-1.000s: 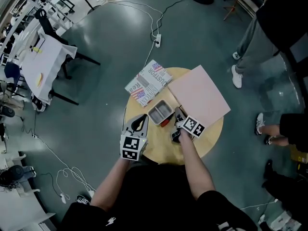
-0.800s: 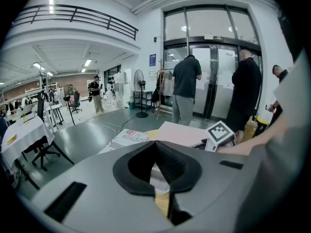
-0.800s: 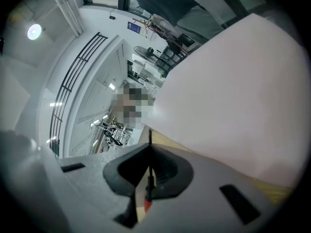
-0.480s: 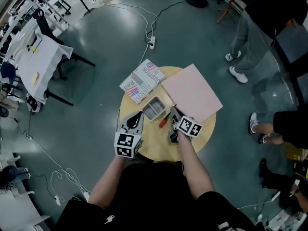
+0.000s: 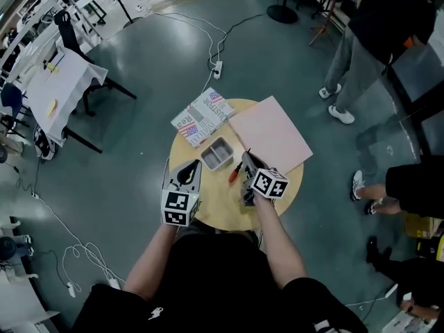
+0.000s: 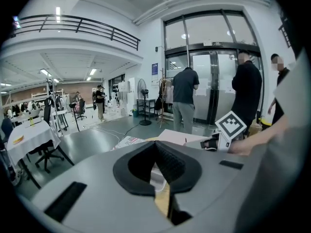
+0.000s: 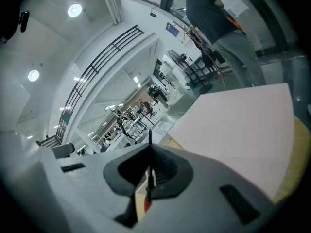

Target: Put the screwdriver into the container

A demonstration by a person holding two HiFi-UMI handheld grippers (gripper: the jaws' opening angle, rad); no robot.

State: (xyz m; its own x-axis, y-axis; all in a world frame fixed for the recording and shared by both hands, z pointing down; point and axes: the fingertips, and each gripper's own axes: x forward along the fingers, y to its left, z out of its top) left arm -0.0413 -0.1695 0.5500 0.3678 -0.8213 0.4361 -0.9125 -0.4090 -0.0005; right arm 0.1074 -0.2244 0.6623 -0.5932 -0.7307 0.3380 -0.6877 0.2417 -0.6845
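Head view: my right gripper [image 5: 245,164] clamped on screwdriver [image 5: 235,174], over round table [image 5: 222,210], just right of grey container [image 5: 216,152]. Left gripper [image 5: 187,177] near container, not touching.
Left gripper view: jaws together, nothing between.
Right gripper view: jaws pinching screwdriver shaft, red handle below.

Container [image 5: 216,152] is open from above. Bare table [image 5: 218,201] runs between it and my right gripper [image 5: 248,164] with the screwdriver [image 5: 236,173]. That lane is free. 2 flat things border it: board [image 5: 269,134] at right, magazine [image 5: 201,116] just behind. My left gripper [image 5: 189,172] crowds the container's left.
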